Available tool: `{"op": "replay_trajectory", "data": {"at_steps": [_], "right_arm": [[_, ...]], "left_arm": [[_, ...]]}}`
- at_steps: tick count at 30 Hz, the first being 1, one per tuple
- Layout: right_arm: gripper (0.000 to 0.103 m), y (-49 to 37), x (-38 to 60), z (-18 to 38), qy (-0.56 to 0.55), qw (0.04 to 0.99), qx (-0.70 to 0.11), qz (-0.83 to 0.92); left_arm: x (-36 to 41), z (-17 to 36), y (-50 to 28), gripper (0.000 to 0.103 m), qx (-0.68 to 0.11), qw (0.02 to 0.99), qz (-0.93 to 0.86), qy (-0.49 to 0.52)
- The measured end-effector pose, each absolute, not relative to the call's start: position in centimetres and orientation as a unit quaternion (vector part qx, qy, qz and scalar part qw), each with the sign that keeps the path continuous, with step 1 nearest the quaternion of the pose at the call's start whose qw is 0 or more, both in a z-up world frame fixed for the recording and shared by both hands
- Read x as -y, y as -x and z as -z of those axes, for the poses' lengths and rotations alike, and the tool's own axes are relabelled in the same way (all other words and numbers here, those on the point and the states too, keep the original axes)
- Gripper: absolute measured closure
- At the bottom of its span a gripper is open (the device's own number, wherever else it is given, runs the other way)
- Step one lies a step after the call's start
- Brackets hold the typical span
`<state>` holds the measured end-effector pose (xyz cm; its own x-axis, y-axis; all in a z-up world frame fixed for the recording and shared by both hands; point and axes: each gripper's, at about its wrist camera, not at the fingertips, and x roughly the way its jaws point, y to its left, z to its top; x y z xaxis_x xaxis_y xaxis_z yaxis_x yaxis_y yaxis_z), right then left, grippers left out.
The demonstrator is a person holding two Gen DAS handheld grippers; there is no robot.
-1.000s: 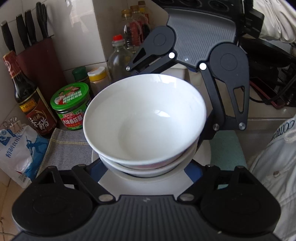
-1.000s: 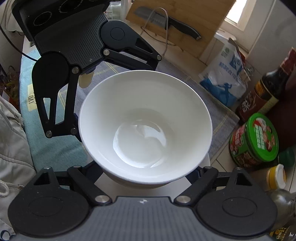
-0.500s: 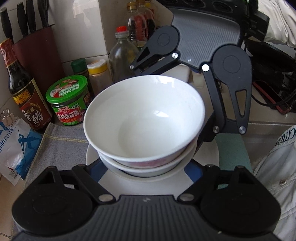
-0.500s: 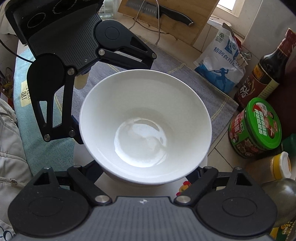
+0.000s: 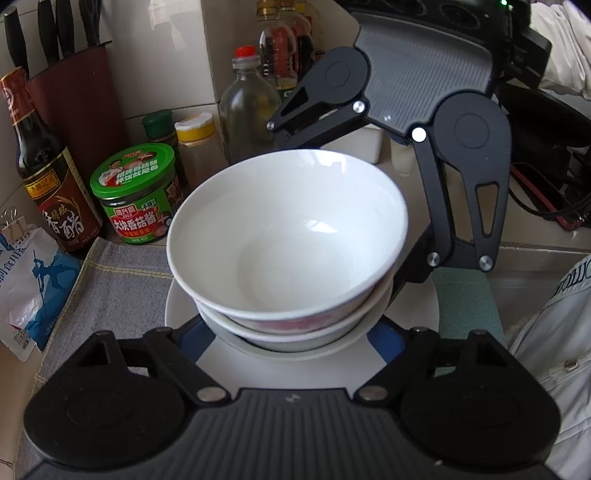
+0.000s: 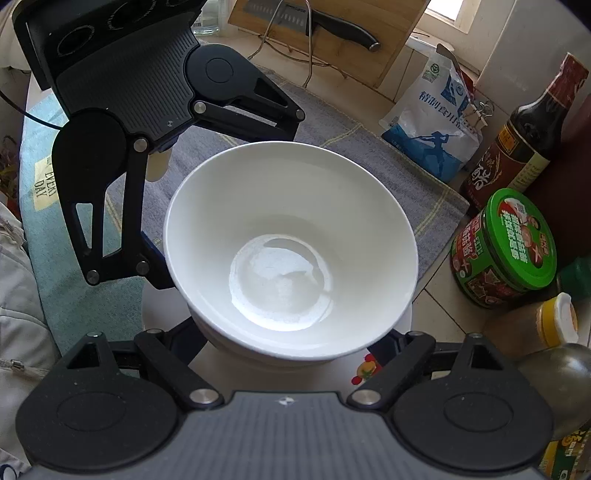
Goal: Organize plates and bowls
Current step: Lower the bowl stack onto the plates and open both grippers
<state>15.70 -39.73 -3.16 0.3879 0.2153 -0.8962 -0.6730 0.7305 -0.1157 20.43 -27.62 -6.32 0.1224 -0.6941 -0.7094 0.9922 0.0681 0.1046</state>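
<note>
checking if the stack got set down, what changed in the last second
Little changed. In both wrist views the background slides slightly while the bowls hold their place between the two grippers, so the stack seems to be carried a little. The left gripper and right gripper flank the stack on the plate as before, nothing released.

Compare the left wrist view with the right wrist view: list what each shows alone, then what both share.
Only the left wrist view: the knife block, and the lower bowl nested under the top one. Only the right wrist view: the cutting board with a knife. Both: the white bowl, the green-lidded jar and the grey towel.
</note>
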Motion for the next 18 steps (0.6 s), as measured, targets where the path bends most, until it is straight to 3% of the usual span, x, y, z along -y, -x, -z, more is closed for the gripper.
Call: {"op": "replay_trajectory", "data": {"at_steps": [7,9,18], "right_arm": [[0.008,-15.4,39.6,3.1,0.235,0.805,-0.476,-0.263],[0.000,-15.3,39.6,2.9,0.233,0.812,-0.472,-0.252],[0.000,-12.9,37.8,2.0,0.227,0.832,-0.484,-0.147]], "left_arm": [[27.4,6.2,-20.1,0.014,-0.237,0.699,0.603,-0.303],[26.9,6.0,-19.7,0.009,-0.223,0.707,0.601,-0.299],[21.8,4.4,-17.3,0.004,-0.178,0.765,0.570,-0.239]]}}
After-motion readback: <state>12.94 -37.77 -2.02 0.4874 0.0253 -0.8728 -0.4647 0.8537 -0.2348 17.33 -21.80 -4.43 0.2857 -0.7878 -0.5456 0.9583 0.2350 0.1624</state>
